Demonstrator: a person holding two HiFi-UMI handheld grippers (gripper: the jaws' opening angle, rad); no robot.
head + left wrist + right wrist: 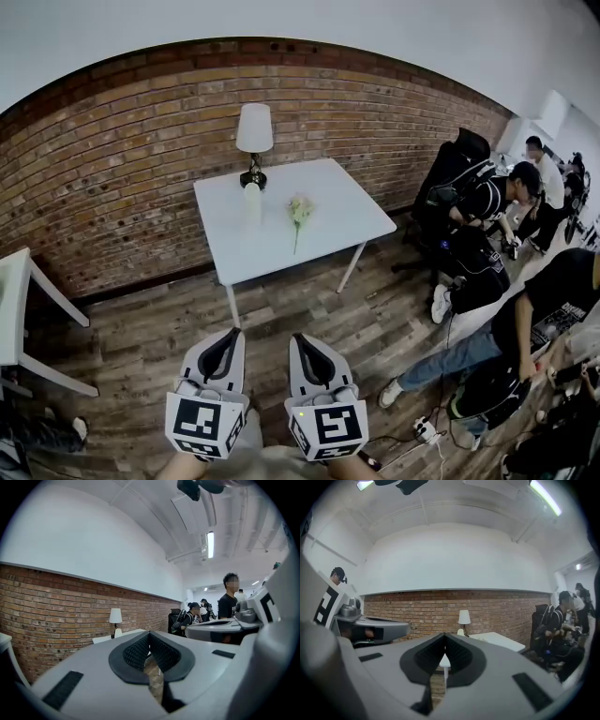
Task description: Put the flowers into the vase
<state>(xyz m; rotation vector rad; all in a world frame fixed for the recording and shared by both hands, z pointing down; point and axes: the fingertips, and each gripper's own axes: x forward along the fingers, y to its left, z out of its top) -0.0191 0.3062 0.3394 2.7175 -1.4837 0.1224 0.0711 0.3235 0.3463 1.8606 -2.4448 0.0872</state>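
Observation:
A pale flower bunch with a green stem lies on the white table, to the right of a slim white vase. The vase stands upright in front of the lamp. Both grippers hover over the wooden floor, well short of the table. My left gripper and right gripper point at it side by side. Each has its jaws shut with nothing between them. The vase shows small in the left gripper view, past the left gripper. In the right gripper view, the right gripper also faces the table.
A brick wall runs behind the table. Several people and a black chair crowd the right side. A second white table juts in at the left edge. Cables and a power strip lie on the floor at lower right.

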